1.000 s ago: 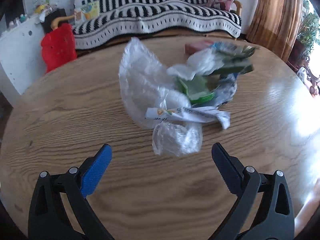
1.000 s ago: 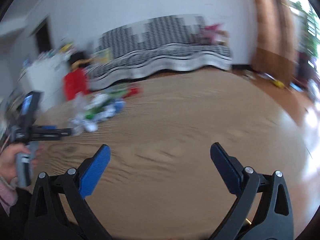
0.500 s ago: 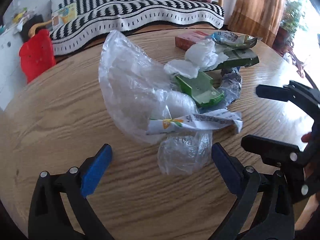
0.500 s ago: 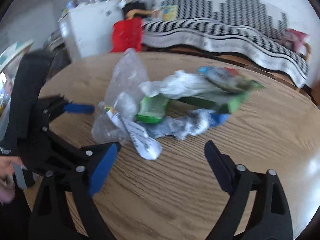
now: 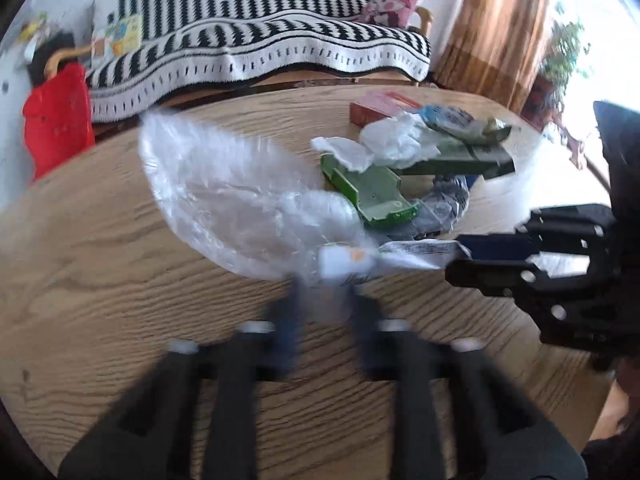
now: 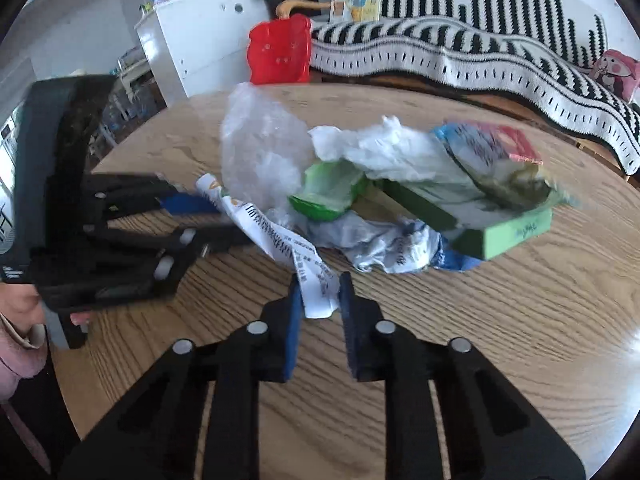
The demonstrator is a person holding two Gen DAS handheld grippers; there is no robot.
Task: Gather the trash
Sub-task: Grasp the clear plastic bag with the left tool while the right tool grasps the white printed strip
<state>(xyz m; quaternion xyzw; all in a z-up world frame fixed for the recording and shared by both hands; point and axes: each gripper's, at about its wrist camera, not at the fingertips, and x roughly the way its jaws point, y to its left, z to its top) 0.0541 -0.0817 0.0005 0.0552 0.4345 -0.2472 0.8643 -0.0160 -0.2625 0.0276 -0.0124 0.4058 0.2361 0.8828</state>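
A pile of trash lies on the round wooden table (image 5: 100,280): a clear plastic bag (image 5: 224,192), a white printed wrapper (image 6: 288,248), a green tray (image 5: 368,196), a green box (image 6: 500,224), white tissue (image 5: 396,140) and a crumpled blue-white packet (image 6: 392,248). My left gripper (image 5: 324,308), blurred, is shut on the near end of the clear plastic bag. My right gripper (image 6: 318,304) is shut on the end of the white wrapper. Each gripper shows in the other's view, the right one (image 5: 492,258) and the left one (image 6: 188,208).
A red box (image 5: 380,106) lies at the far side of the pile. Beyond the table stand a sofa with a black-and-white striped cover (image 5: 260,52), a red chair back (image 6: 280,50), a white cabinet (image 6: 200,40) and a brown curtain (image 5: 492,28).
Both grippers were open and have closed: the left on the clear bag's near end, the right on the wrapper's end. The right gripper swung in from the right towards the pile.
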